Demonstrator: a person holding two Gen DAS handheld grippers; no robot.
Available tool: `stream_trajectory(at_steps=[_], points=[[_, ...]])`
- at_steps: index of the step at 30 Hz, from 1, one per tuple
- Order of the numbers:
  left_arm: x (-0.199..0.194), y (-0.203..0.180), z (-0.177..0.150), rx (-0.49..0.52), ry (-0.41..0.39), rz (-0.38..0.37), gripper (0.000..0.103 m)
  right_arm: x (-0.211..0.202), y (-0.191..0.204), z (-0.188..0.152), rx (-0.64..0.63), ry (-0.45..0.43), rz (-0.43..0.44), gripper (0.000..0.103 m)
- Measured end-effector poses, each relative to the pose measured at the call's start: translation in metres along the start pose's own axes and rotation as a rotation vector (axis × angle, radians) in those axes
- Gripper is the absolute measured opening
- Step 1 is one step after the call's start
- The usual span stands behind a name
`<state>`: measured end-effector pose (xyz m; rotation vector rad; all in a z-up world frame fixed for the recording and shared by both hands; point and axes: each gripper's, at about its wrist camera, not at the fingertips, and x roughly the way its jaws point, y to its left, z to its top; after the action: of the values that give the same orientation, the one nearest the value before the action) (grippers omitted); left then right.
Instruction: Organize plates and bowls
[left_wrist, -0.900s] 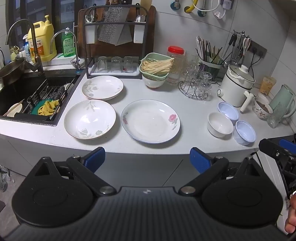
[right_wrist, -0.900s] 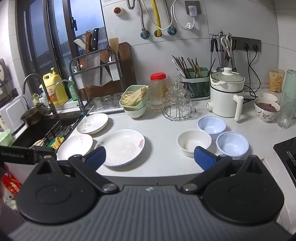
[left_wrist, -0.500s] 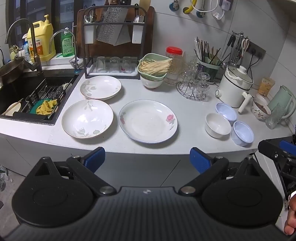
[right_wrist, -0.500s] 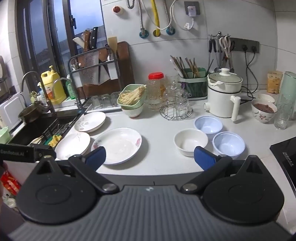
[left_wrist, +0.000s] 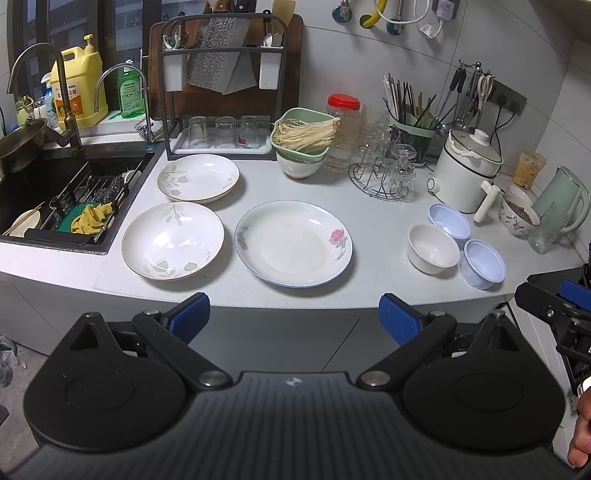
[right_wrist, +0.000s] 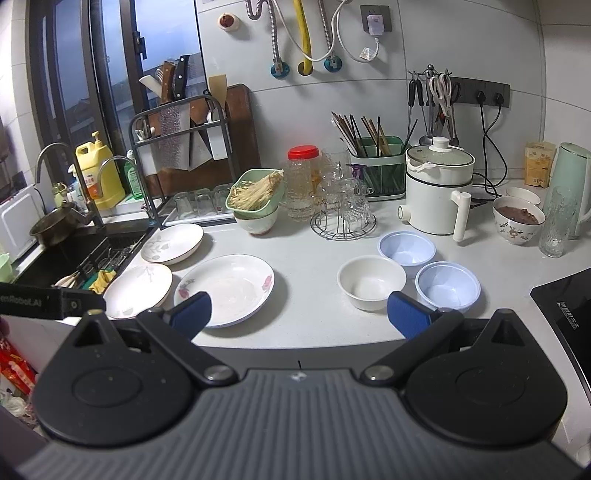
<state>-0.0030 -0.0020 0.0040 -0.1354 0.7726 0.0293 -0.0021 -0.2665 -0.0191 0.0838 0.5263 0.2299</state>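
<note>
3 plates and 3 bowls lie apart on counter

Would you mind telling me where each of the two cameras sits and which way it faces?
Left wrist: on the left gripper, before the counter, angled down at the rose plate; the right gripper and a hand show at right.
Right wrist: on the right gripper, further right, facing the white bowl; the left gripper shows at left.
Shared: plates, bowls, sink.

White lettering "enRobot.AI", start cut off, on black bar at left edge of right wrist view. Labels on yellow jug and green bottle: print unreadable.
</note>
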Motion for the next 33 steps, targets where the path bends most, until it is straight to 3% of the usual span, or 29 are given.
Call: stream_trajectory(at_steps=[33], points=[[0.0041,-0.0018,-0.0030,0.009,-0.019,-0.012,0.100,0.0037,-0.0025,-0.0067,0.016,0.015,-0.011,0.103]])
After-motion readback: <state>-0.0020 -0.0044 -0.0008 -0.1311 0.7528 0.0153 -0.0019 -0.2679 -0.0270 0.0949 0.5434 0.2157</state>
